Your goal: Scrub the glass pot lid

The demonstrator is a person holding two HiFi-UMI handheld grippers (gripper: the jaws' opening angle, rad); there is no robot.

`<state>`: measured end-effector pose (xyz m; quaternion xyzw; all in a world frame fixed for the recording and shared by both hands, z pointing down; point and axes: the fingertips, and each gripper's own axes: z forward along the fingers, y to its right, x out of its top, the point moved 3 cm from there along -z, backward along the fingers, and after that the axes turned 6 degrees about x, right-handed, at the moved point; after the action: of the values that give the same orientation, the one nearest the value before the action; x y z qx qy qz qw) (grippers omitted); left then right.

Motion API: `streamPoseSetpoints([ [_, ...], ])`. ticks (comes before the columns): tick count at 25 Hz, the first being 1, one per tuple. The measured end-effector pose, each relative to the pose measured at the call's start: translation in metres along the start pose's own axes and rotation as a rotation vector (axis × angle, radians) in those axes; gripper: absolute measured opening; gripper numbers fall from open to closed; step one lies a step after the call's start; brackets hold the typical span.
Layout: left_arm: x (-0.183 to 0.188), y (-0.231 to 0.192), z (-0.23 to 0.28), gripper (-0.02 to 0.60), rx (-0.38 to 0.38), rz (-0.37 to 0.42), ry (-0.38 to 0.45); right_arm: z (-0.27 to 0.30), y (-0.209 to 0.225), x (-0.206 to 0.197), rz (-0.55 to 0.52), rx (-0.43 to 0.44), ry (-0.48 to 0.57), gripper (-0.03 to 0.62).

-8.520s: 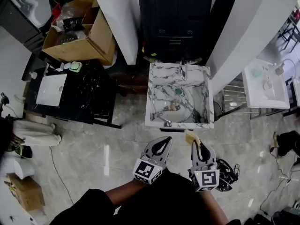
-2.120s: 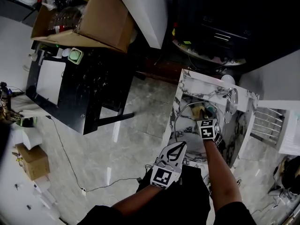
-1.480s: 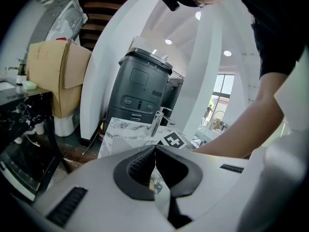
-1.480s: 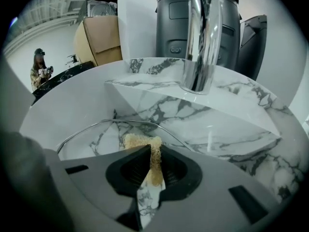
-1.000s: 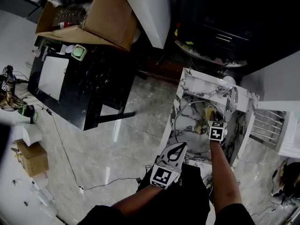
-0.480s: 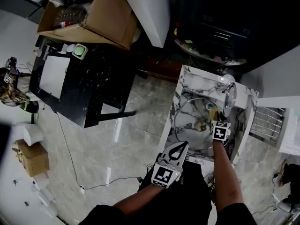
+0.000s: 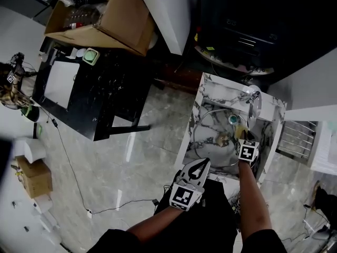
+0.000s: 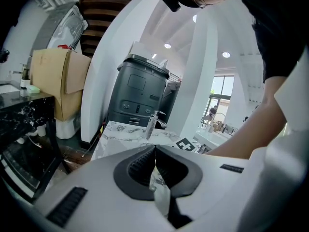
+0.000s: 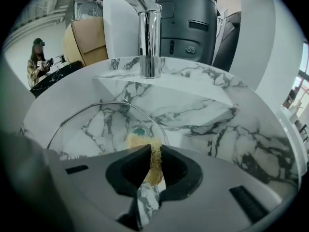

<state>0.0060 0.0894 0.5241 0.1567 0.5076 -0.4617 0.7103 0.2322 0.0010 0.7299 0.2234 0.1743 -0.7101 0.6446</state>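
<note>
The glass pot lid (image 7: 210,141) lies in the marble sink (image 7: 210,86), its metal rim (image 9: 91,108) arcing across the basin. My right gripper (image 7: 242,133) reaches into the sink at the lid's right side, shut on a yellow sponge (image 9: 153,164) that sticks out between the jaws and rests by the lid's far edge. The teal drain (image 9: 141,131) shows just past the sponge. My left gripper (image 7: 201,163) hangs in front of the sink's near edge, shut with nothing in it (image 8: 155,149).
A chrome faucet (image 9: 149,42) stands at the back of the sink. Behind it is a dark bin (image 9: 188,18). A black table (image 7: 100,96) and a cardboard box (image 7: 105,20) stand to the left, a white rack (image 7: 295,136) to the right. Another person (image 7: 13,83) is far left.
Since the earliest frame my right gripper has carried the sponge from in front of the sink into the basin onto the lid. Over the last second it shifted slightly right. The left gripper stayed put.
</note>
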Motion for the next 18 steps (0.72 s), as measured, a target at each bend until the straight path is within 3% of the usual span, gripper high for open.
streamPoseSetpoints([
  [18,-0.003,0.013,-0.008,0.017,-0.011,0.0,0.006,-0.027,-0.009,-0.037,-0.024,0.017,-0.07,0.063],
])
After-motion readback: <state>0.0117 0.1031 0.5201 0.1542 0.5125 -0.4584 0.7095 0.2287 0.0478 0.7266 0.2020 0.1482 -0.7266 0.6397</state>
